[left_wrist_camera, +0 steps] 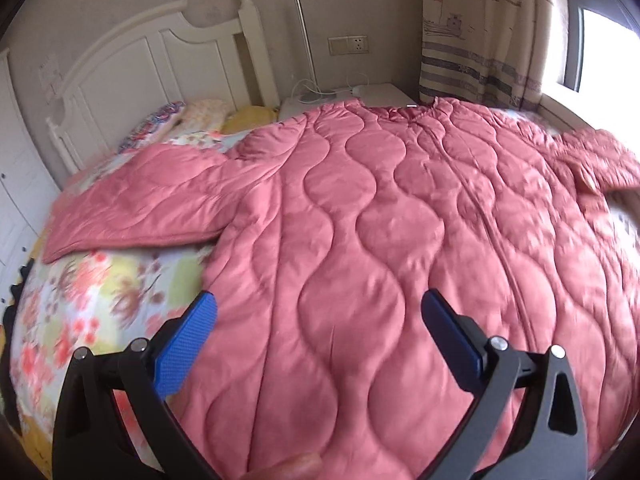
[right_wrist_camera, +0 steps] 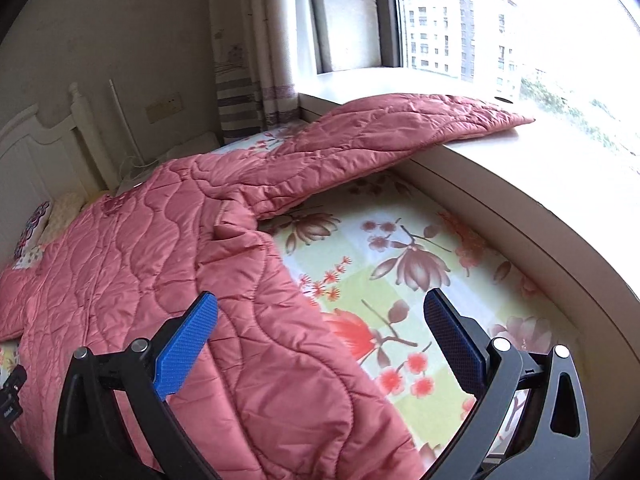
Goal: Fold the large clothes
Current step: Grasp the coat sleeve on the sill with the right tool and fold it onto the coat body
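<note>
Pink quilted coat (left_wrist_camera: 360, 220) lies spread flat across the bed (left_wrist_camera: 80, 300), its zip running up the middle and its hem at the near edge under both cameras. One sleeve (left_wrist_camera: 136, 204) stretches out to the left over the flowered bedsheet (right_wrist_camera: 400, 272), and the other sleeve (right_wrist_camera: 400, 128) reaches right and climbs onto the window ledge (right_wrist_camera: 520, 168), its cuff resting on top. Bare sheet shows on either side of the coat body, a wider patch on the right between the coat's edge and the ledge. The left gripper (left_wrist_camera: 320, 312) hovers over the lower part of the coat with its blue fingers spread wide and nothing between them. The right gripper (right_wrist_camera: 320, 312) hangs over the coat's right edge, one finger above the fabric and one above the sheet, likewise spread and holding nothing. At the head of the bed stand a white headboard (left_wrist_camera: 160, 60) and pillows (left_wrist_camera: 208, 114), with a small bedside stand (left_wrist_camera: 372, 94) and cables next to them and a patterned curtain (left_wrist_camera: 480, 40) beside the window (right_wrist_camera: 500, 20). Motion blur smears the right sleeve in the left view, and the coat's near hem is cut off by the frame.
</note>
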The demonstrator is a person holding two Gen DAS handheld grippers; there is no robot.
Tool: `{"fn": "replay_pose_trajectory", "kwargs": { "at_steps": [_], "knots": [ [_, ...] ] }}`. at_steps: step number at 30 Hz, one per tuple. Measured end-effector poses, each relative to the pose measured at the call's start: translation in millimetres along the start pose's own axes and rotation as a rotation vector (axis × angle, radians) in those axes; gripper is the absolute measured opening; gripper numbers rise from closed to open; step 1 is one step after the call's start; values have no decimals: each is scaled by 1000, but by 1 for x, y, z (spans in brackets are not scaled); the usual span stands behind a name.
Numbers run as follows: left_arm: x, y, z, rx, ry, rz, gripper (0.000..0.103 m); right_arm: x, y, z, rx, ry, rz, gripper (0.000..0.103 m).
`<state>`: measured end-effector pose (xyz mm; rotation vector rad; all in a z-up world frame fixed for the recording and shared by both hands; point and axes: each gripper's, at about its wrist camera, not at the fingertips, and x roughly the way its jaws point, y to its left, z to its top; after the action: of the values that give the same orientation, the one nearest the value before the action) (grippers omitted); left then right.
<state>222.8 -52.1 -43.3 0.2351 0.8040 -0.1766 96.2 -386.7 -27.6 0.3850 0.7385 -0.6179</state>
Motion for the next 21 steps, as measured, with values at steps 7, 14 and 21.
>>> {"fn": "replay_pose_trajectory", "kwargs": {
  "at_steps": [7,14,21],
  "knots": [
    [71,-1,18,-30,108,-42,101,41,-46,30,166,68,31,98],
    [91,10,3,-104,102,-110,101,93,-56,87,308,82,147,98],
    [92,8,5,-95,110,-97,101,136,-48,124,407,-32,5,66]
  ]
}}
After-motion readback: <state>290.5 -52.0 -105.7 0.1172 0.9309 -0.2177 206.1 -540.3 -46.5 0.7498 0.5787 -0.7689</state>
